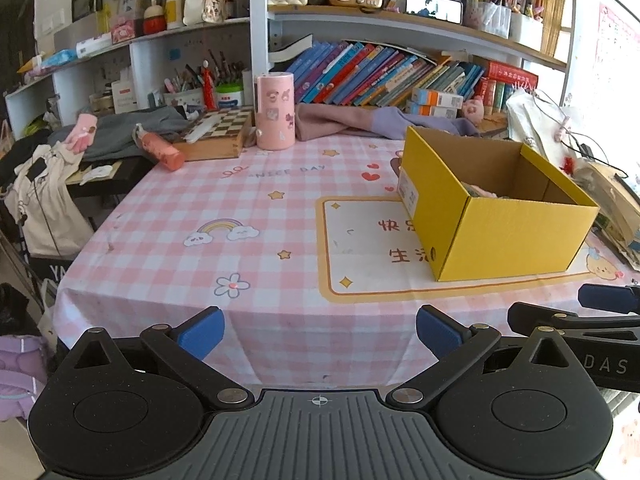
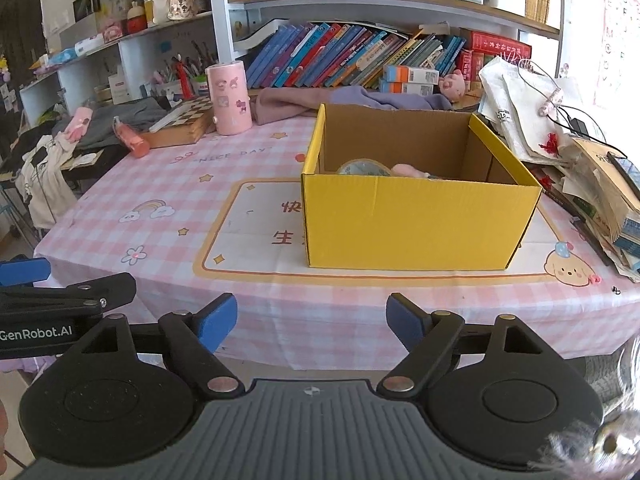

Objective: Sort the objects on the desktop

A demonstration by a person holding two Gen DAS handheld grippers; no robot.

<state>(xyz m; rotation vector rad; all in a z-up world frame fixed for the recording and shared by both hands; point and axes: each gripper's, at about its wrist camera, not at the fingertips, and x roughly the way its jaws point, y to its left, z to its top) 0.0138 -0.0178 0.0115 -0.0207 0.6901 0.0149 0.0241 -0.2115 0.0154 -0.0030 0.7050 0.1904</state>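
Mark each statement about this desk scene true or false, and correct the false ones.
1. The yellow box stands open on the checked tablecloth. True.
2. The yellow box is empty. False: a roll of tape and something pink lie inside.
3. The left gripper holds a pen. False: it is open, with nothing between its fingers.
4. The pink cylinder stands upright beside the chessboard. True.
5. The right gripper is open and holds nothing. True.
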